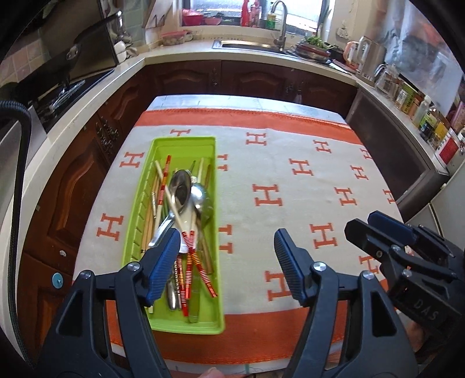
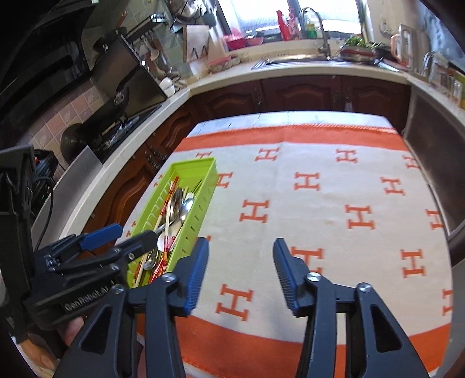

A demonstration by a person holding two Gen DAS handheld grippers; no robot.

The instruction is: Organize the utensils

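A: What covers the table?

B: A cream cloth with orange H letters and orange bands (image 1: 290, 180). On it, toward its left edge, lies a long lime-green plastic tray (image 1: 186, 144), the landmark here.

A: And the utensils?

B: All inside that tray, heaped: steel spoons (image 1: 181, 187), pale wooden chopsticks (image 1: 149, 215), and chopsticks with red-and-white striped ends (image 1: 191, 258). They cross each other.

A: The grippers?

B: The left gripper (image 1: 226, 256) hangs above the tray's near end, its blue ribbed fingers (image 1: 162, 261) spread apart with nothing between them. The right gripper (image 2: 241, 270) is to the right of the tray over bare cloth, fingers likewise spread and empty.

A: The room beyond?

B: Past the tray's far end runs a pale stone counter over dark wooden cabinets (image 1: 250, 78), with a steel sink and tap (image 1: 279, 26) under a bright window. Left of the tray, a black stove (image 1: 66, 90) sits on the counter; far right, jars and bottles (image 1: 418, 104).
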